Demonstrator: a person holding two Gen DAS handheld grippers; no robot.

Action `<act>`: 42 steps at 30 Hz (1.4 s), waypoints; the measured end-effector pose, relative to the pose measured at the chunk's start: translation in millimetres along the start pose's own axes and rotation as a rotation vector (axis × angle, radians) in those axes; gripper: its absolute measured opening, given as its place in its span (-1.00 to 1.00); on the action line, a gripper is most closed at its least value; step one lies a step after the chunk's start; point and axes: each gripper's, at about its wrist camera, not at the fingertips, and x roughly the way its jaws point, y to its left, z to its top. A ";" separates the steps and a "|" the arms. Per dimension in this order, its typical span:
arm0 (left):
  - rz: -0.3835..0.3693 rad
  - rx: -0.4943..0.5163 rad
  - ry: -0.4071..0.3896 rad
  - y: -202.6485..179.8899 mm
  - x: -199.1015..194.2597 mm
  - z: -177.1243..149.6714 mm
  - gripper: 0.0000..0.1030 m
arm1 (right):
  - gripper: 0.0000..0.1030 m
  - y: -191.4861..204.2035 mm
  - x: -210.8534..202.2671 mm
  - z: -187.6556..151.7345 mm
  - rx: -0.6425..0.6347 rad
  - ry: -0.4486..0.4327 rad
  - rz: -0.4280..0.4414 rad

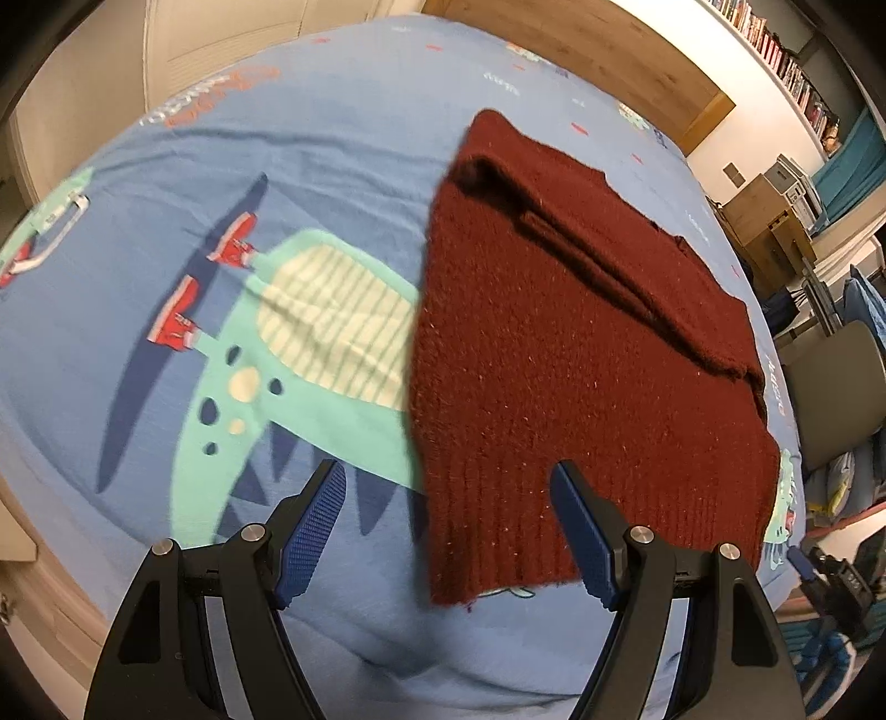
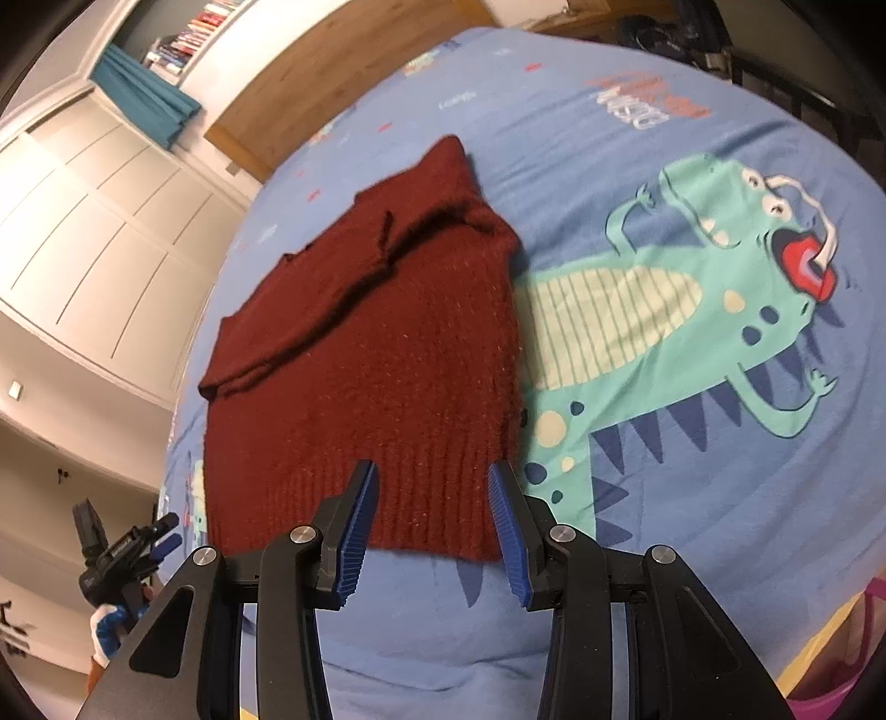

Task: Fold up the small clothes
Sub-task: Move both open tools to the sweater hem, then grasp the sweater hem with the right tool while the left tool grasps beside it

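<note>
A dark red knitted sweater [image 1: 554, 360] [image 2: 376, 343] lies flat on a blue dinosaur-print bedsheet [image 1: 332, 138] [image 2: 526, 94]. Its ribbed hem is nearest me and a sleeve is folded across its upper part. My left gripper [image 1: 448, 471] is open. Its jaws straddle the sweater's left side edge near the hem, one finger over the sheet and one over the knit. My right gripper [image 2: 433, 469] is open too, less wide, and frames the hem close to the right corner. Neither pad presses on the cloth.
A wooden headboard [image 1: 581, 44] [image 2: 332, 72] closes the far end of the bed. A grey chair [image 1: 830, 387] and clutter stand beside it. White panelled doors [image 2: 99, 232] fill the left. What looks like the other gripper [image 2: 133, 548], in a gloved hand, shows at the lower left.
</note>
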 end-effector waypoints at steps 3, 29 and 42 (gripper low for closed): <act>-0.022 -0.023 0.027 0.9 9.6 0.1 0.38 | -0.18 -7.3 15.4 2.2 0.014 0.030 0.006; -0.175 -0.092 0.137 32.5 34.3 6.7 0.37 | -0.14 -39.3 71.6 0.9 0.073 0.156 0.069; -0.289 -0.083 0.185 26.1 44.2 13.2 0.37 | -0.09 -26.7 86.5 2.5 0.077 0.176 0.136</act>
